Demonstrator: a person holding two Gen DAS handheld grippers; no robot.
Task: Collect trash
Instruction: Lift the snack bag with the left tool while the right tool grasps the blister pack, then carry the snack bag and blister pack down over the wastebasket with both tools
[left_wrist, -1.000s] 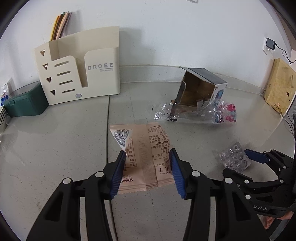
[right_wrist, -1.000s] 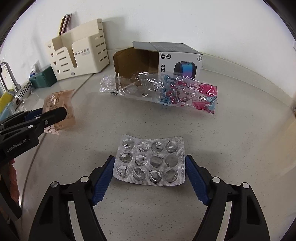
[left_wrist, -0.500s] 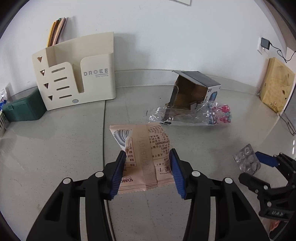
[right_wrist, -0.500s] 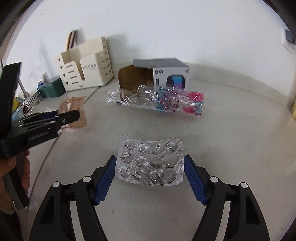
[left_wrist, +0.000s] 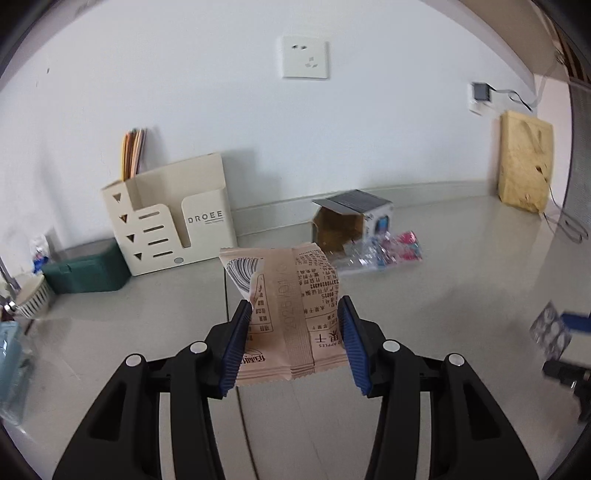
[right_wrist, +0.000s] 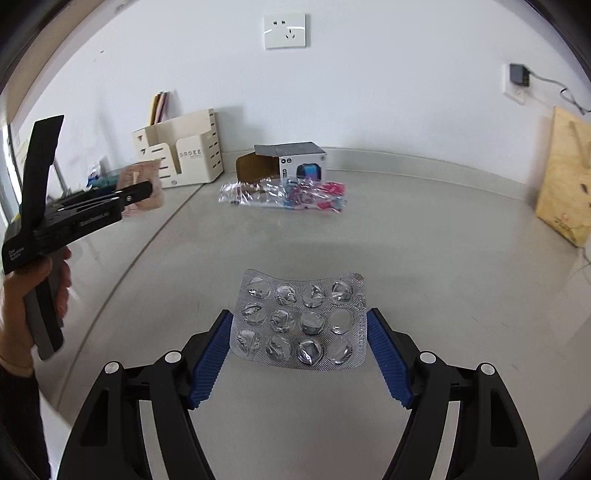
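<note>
Fingers (left_wrist: 236, 343) of left gripper (left_wrist: 293, 341) half closed, pinching beige snack wrapper (left_wrist: 286, 314) by both side edges, wrapper lifted clear of table (left_wrist: 461, 295) and standing at twelve o'clock from the pads. Fingers (right_wrist: 388, 360) of right gripper (right_wrist: 297, 360) set wider, clamped on the two short edges of empty silver blister pack (right_wrist: 301, 321), also carried above the table surface. Two pieces of trash therefore in hand, neither yet dropped anywhere; no bin visible in either view, so destination unknown.

Left on the table, judged as remaining work: crumpled clear plastic wrap (right_wrist: 280, 194) with pink and blue print, lying at about twelve o'clock from the blister pack, and open cardboard box (right_wrist: 288, 166) on its side just behind it, touching or nearly so. Roughly halfway, at a guess.

Further out, probably not trash: cream file organiser (left_wrist: 170, 225) at eleven o'clock against the wall, green container (left_wrist: 86, 269) beside it at ten o'clock, yellow paper bag (right_wrist: 565, 177) at two o'clock
</note>
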